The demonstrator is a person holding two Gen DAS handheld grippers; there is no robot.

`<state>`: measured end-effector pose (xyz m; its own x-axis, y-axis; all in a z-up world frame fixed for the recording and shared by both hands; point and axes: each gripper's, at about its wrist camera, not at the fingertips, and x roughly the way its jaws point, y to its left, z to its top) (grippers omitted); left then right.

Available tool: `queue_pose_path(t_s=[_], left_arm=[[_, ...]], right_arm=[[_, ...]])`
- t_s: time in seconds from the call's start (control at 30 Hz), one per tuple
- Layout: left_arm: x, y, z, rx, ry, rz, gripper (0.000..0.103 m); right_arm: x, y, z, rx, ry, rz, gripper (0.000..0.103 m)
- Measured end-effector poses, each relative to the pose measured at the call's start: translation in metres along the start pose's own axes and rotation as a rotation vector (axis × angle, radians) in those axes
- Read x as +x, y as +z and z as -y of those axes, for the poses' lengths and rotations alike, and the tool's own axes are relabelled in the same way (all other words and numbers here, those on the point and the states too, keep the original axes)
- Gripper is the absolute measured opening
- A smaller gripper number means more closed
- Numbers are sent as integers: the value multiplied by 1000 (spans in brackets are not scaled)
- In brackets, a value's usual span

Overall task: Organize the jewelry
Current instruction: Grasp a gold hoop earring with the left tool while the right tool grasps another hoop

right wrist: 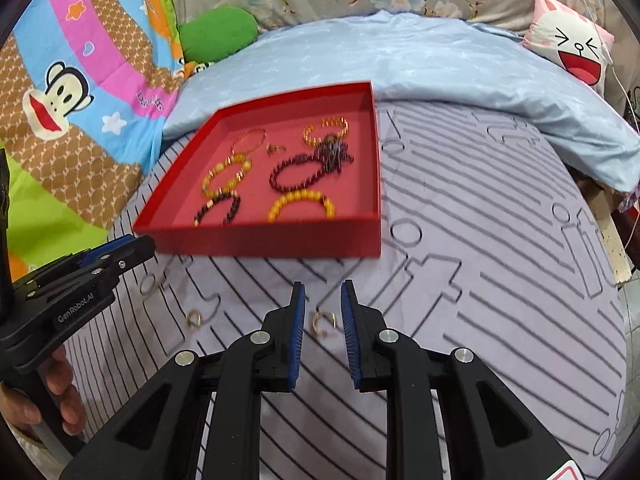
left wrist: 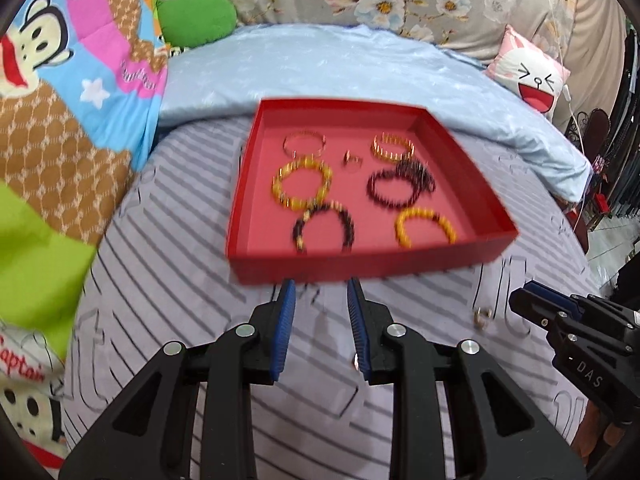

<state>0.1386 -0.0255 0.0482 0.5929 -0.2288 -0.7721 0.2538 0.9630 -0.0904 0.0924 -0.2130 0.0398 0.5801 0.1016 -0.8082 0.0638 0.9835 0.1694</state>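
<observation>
on the striped sheet (right wrist: 460, 208) a red tray (right wrist: 256, 236) holds bracelets (right wrist: 300, 202). both grippers, left (left wrist: 321, 286) and right (right wrist: 322, 290), hover slightly open, holding nothing. a gold ring (right wrist: 322, 322) lies under the right one

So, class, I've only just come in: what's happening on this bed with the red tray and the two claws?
A person holds a claw in each hand over a striped bedsheet. The red tray already holds several beaded bracelets, such as a yellow one. A few small gold rings still lie loose on the sheet, one just ahead of the right claw. The left claw hovers near the tray's front wall. Both claws stand slightly apart and hold nothing.
</observation>
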Motion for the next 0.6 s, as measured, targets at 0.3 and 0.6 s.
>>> queue_pose_path(t_s=[0.3, 0.6], left_arm=[[8, -35, -2, -14, -5, -46, 34], [12, -44, 7, 0, -12, -50, 44]], right_arm=[[17, -21, 1, 3, -3, -47, 20], [27, -19, -1, -1, -23, -35, 31]])
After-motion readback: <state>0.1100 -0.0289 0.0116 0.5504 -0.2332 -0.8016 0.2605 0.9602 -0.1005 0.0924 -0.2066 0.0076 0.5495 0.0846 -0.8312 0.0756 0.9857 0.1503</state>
